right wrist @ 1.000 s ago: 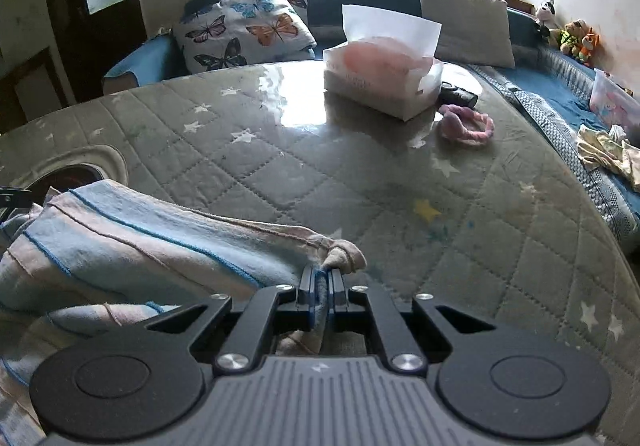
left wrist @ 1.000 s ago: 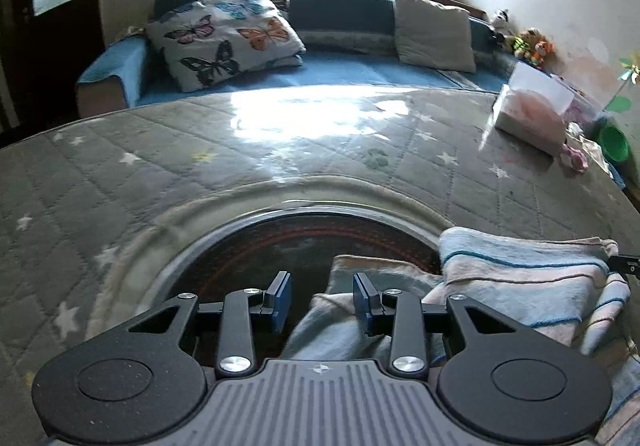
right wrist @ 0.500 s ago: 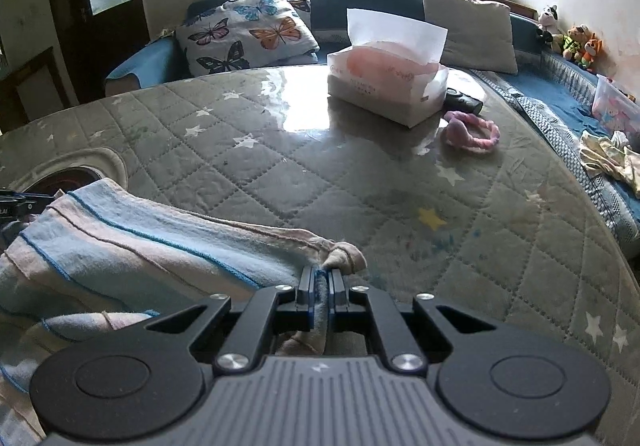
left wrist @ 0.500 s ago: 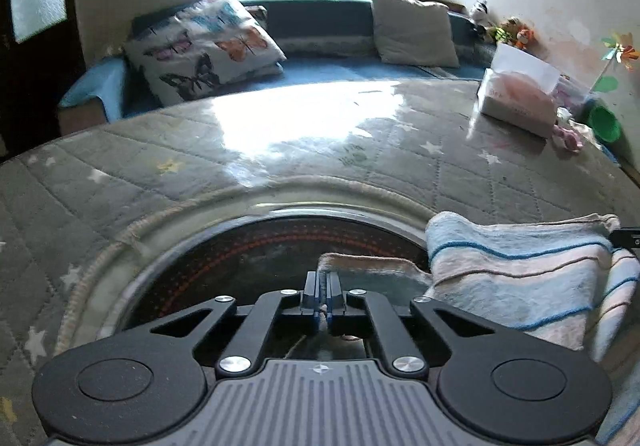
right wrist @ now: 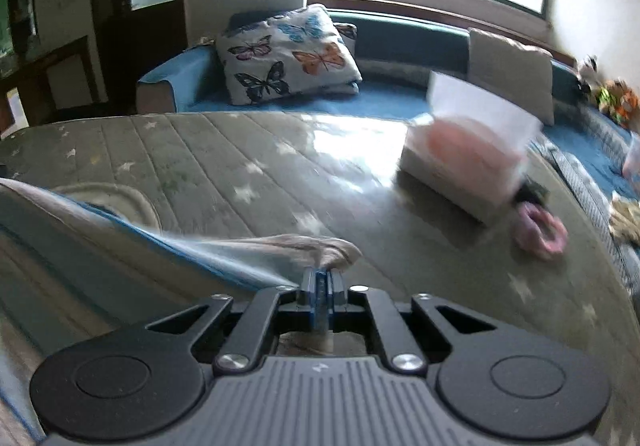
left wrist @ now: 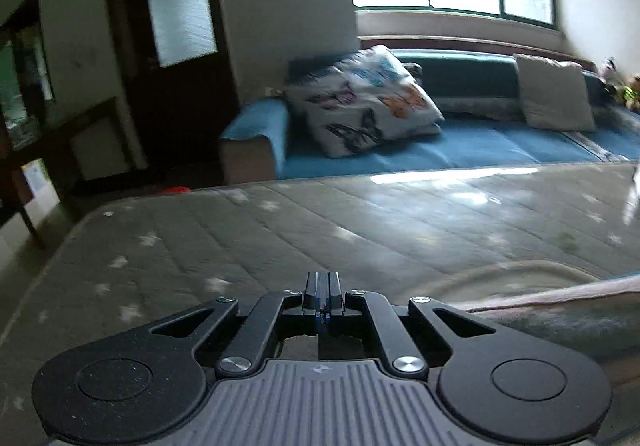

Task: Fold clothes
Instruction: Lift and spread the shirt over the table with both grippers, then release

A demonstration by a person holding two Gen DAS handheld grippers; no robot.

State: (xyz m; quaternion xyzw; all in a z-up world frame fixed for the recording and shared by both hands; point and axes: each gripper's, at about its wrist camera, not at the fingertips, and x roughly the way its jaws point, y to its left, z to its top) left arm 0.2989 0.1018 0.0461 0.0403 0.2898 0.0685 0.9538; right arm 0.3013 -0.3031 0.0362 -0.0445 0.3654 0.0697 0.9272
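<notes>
A pale cloth with blue and tan stripes (right wrist: 100,258) hangs stretched above the quilted star-patterned table cover (right wrist: 248,150). My right gripper (right wrist: 322,282) is shut on a bunched corner of the cloth, which runs off to the left. In the left wrist view my left gripper (left wrist: 322,294) is shut, and the striped cloth (left wrist: 560,310) runs taut from behind its fingers to the right edge. The exact spot the left pads pinch is hidden. Both views are blurred by motion.
A tissue box (right wrist: 468,162) and a pink scrunchie (right wrist: 540,232) lie on the right of the table. A round rimmed inset (right wrist: 116,198) sits at the left, partly under the cloth. Behind the table are a blue sofa (left wrist: 460,154) and a butterfly pillow (left wrist: 360,98).
The left gripper shut on the cloth's edge, then both grippers rose, lifting and stretching the cloth. The left view swung left and up; the right stayed shut on its corner.
</notes>
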